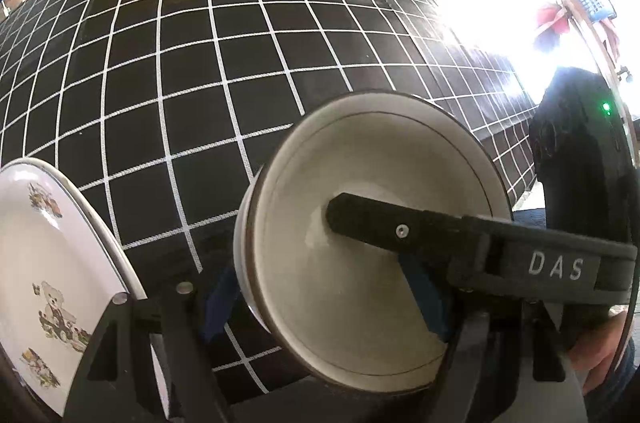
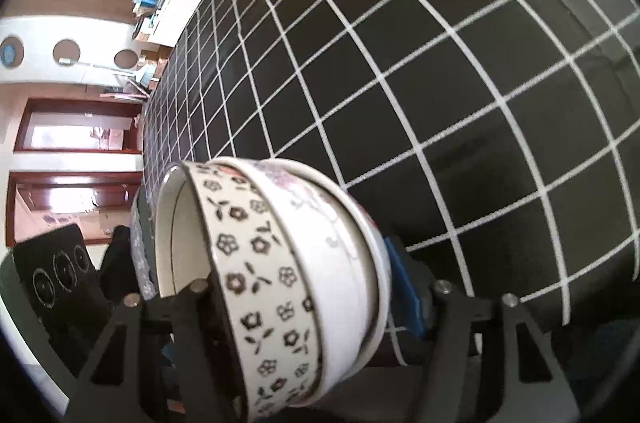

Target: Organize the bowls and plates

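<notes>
**Both tongs at one stack of bowls; right clamped, left not**

Location of item. The stack of bowls sits near the front edge of the table, which is covered in a black cloth with a white grid. The flowered bowl is nested inside a white one with a pink pattern. The mouth of the stack faces up towards the left camera, so its axis runs roughly along the left tongs' line of sight.

Right gripper. One finger reaches in over the rim from the right, its tip near the centre of the bowl floor. The blue pad of the other lies against the outer wall. The doubled wall fills the gap, so this reads as a grip on the stack (the inner contact itself is hidden).

Left gripper. It straddles the near-left wall, one pad outside and one inside, and stands far wider than the wall. No clamp is evident, so it is recorded as open.

Governing relation. A teddy-bear plate lies just beside the left tongs, on their left, and is not seen from the right wrist. The left hand is judged nearer to it. Any lift by the right hand requires the left's inner finger to clear the rim first, or the bowls may tip.
</notes>
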Tool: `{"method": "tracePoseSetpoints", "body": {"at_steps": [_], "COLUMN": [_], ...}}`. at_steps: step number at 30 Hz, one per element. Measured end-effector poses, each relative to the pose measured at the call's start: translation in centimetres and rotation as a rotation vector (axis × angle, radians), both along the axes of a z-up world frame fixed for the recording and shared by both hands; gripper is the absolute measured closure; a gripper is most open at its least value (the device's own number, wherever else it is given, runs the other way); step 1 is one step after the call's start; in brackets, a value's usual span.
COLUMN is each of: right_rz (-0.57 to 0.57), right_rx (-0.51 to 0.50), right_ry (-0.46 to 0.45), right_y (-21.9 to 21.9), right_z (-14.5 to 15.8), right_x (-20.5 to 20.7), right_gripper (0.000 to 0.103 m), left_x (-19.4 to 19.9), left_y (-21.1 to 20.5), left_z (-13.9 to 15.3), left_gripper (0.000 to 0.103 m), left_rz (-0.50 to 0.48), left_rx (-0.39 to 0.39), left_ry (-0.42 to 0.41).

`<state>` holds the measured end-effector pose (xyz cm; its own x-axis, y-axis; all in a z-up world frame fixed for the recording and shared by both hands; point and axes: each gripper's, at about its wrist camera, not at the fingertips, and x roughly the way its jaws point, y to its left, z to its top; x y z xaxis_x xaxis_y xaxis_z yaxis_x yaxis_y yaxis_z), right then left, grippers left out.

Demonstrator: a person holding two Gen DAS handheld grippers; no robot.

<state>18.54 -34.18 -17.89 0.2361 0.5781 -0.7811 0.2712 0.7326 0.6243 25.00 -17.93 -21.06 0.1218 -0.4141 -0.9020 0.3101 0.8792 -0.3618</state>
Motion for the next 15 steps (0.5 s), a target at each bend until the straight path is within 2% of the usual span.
{"method": "tracePoseSetpoints", "body": {"at_steps": [6, 11, 15], "right_rz": [0.004, 0.025, 0.075], "right_rx": [-0.007, -0.004, -0.010], "right_ry": [-0.016, -0.035, -0.050], "right_y": [0.9, 2.8, 5.5], "right_z": [2.1, 4.4, 5.7], "right_x": [-0.1, 0.5, 1.3], "right_gripper": [0.036, 0.036, 0.036], "left_x": [-0.9, -1.1, -1.2], "left_y": [0.1, 1.6, 4.2], "left_z": [2.1, 5.1, 7.1], "left_gripper": [0.028, 0.028, 0.028], "left_rz": [0.004, 0.031, 0.082], "left_rx": [-0.010, -0.009, -0.012], "left_ry": [-0.031, -0.089, -0.098]}}
